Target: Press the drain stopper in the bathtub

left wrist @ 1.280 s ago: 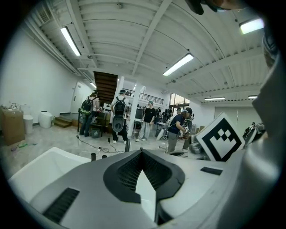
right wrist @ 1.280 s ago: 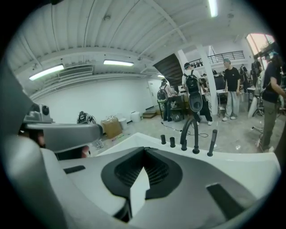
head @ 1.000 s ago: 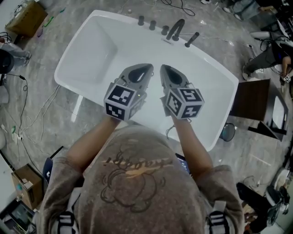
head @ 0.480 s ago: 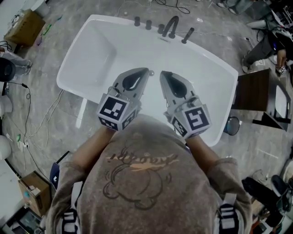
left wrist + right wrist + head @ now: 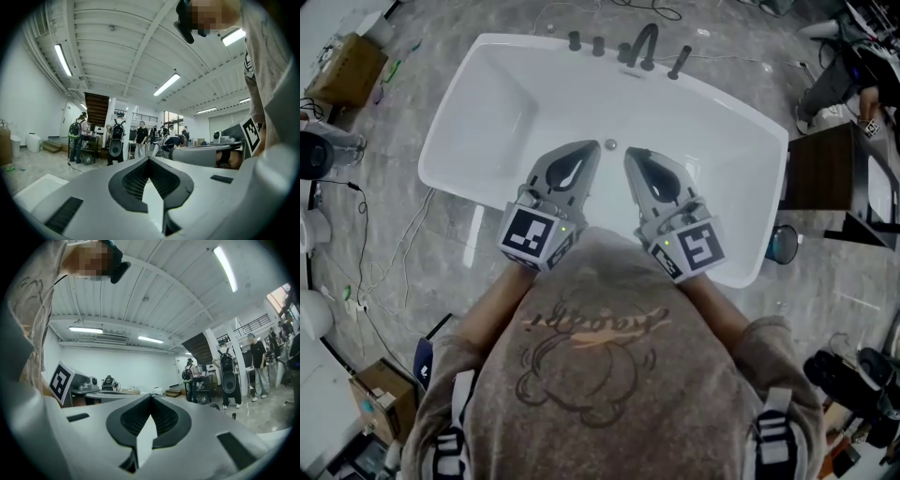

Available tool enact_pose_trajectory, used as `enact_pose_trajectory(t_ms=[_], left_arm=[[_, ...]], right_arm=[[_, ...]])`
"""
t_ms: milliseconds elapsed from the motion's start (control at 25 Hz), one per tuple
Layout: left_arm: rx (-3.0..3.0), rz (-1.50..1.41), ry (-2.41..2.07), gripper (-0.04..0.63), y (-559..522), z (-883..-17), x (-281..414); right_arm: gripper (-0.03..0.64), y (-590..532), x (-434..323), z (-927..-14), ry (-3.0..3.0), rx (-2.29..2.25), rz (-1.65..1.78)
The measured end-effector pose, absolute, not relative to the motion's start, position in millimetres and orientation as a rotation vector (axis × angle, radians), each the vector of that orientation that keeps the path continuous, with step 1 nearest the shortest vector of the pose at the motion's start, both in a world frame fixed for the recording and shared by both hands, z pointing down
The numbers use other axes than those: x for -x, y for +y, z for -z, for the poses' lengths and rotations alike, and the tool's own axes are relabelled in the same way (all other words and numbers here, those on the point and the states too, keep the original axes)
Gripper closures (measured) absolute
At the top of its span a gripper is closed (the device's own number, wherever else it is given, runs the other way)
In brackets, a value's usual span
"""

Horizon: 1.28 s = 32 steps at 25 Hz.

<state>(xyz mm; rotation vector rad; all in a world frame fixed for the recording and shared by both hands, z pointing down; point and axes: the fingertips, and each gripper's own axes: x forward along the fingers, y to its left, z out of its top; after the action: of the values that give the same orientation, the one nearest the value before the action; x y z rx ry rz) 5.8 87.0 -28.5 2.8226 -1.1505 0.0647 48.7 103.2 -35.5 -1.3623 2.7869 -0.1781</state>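
In the head view a white bathtub (image 5: 487, 112) lies below me. A small round grey drain stopper (image 5: 610, 144) sits on its floor near the far wall. My left gripper (image 5: 592, 147) and right gripper (image 5: 630, 153) are side by side above the tub's near half, tips pointing at the stopper and a little short of it. Both are shut with nothing held. In the left gripper view (image 5: 150, 159) and the right gripper view (image 5: 151, 396) the jaws meet at the tips and face out into the room, so the tub is not seen there.
A dark faucet (image 5: 642, 47) and knobs line the tub's far rim. A dark wooden stand (image 5: 825, 178) is at the right, a cardboard box (image 5: 342, 66) at the far left, and cables on the floor. People (image 5: 115, 140) stand across the room.
Both grippers have drawn back slightly toward the tub's near rim and stay side by side. The drain stopper now shows between and beyond their tips. Both jaws stay shut.
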Motion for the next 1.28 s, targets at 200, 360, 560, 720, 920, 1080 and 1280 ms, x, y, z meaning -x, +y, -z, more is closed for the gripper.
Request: enact_pose_trajectory(t_ms=[200,360,560,720,920,1080,1280], left_arm=[[-2.828,-0.057,-1.153,0.594,91,25,-3],[-2.81,-0.05,-1.163,0.595,94,23,2],[-2.79,-0.052,-1.173,0.594,98,22,10],[-2.776,-0.052,-1.18,0.594,107,22,17],[-2.77,-0.052,-1.183,0.594,110,24,21],[-2.777,-0.053,-1.186,0.594,116,24,22],[-2.774,-0.065,-1.187,0.594,122,21,23]], right_arm=[[0.618,105,-45,31,2.783,1.357,0.187],[0.618,107,-41,33,2.788,1.337,0.184],[0.618,110,-34,33,2.803,1.307,0.189],[0.618,121,-22,33,2.835,1.243,0.185],[0.618,129,-11,35,2.892,1.122,0.166],[0.618,141,-1,36,2.965,1.006,0.117],[0.618,147,3,33,3.002,0.976,0.118]])
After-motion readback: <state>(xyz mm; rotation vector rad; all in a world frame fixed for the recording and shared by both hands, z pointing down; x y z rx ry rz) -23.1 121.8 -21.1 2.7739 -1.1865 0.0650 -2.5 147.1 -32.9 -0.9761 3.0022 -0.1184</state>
